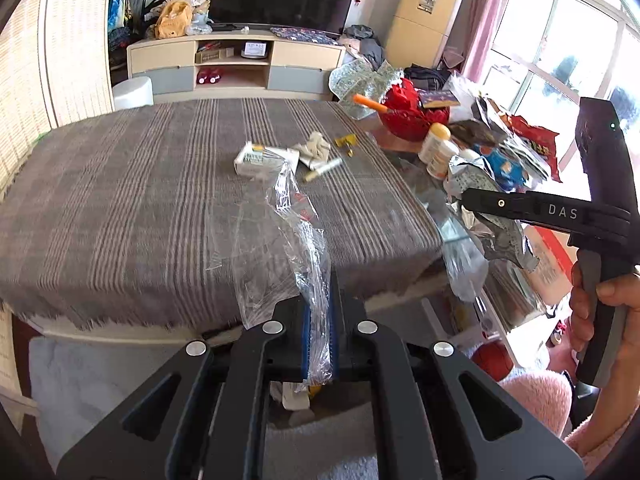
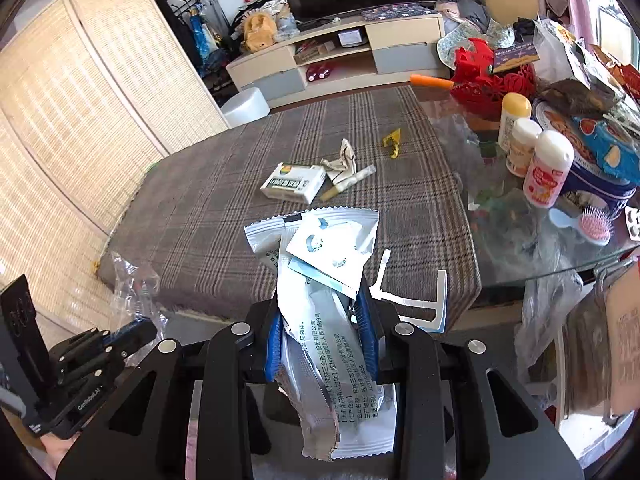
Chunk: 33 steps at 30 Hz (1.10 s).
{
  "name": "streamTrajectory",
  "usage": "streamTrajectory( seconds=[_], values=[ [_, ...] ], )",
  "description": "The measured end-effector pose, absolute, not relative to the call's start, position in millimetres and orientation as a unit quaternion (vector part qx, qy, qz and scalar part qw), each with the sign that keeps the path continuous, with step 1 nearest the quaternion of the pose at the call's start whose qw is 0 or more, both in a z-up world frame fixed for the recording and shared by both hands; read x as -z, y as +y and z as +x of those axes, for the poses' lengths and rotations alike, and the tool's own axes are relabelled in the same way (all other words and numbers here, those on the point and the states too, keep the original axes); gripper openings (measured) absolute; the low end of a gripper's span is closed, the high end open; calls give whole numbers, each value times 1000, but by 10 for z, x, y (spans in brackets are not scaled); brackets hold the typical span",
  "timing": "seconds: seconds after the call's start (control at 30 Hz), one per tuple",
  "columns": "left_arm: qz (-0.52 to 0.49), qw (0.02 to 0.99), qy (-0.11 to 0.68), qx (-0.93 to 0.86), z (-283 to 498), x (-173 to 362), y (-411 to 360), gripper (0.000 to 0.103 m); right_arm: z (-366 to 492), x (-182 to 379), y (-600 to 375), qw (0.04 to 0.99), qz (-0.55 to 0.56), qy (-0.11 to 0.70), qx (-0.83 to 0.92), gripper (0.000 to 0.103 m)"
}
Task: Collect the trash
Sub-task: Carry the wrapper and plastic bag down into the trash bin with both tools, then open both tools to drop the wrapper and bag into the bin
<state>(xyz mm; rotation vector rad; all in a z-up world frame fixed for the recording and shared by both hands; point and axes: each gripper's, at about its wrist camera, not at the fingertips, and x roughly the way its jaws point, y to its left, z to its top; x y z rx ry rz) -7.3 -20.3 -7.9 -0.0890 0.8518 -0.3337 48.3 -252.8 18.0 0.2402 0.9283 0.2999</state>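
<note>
Trash is clamped in both tools: the left gripper [image 1: 318,320] pinches a crumpled clear plastic bag [image 1: 288,240] over the near edge of the grey plaid-covered table [image 1: 120,200], and the right gripper [image 2: 324,340] grasps silver and white foil wrappers [image 2: 320,300] there too. Near the table's middle lie a white cardboard box [image 2: 292,182], a crumpled beige tissue [image 2: 342,162], a rolled paper stick [image 2: 348,182] and a small yellow wrapper [image 2: 393,142].

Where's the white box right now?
In both views the white box lies mid-table on the grey cloth, beside the crumpled tissue.
</note>
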Motion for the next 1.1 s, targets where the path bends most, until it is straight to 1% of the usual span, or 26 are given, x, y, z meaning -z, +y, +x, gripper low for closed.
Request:
streamTrajectory(
  seconds=[0.23,0.4,0.77,0.93,1.1],
  values=[
    [-51,877,445,170,-415,614,-200,6,0,337,-2481,863,129,463,-155,33],
    [-59,855,487,168,-447,1180,-231,6,-125,844,-2438,840,150,496,-157,33],
    [-75,816,551,155,-81,2112,-266,6,152,1908,-2199,791,157,572,-152,33],
    [-78,801,572,159,41,2403,-317,6,277,2170,-2157,779,162,587,-146,33],
    [-73,787,590,166,107,2615,-424,6,357,2293,-2025,776,164,588,-158,34]
  ],
)
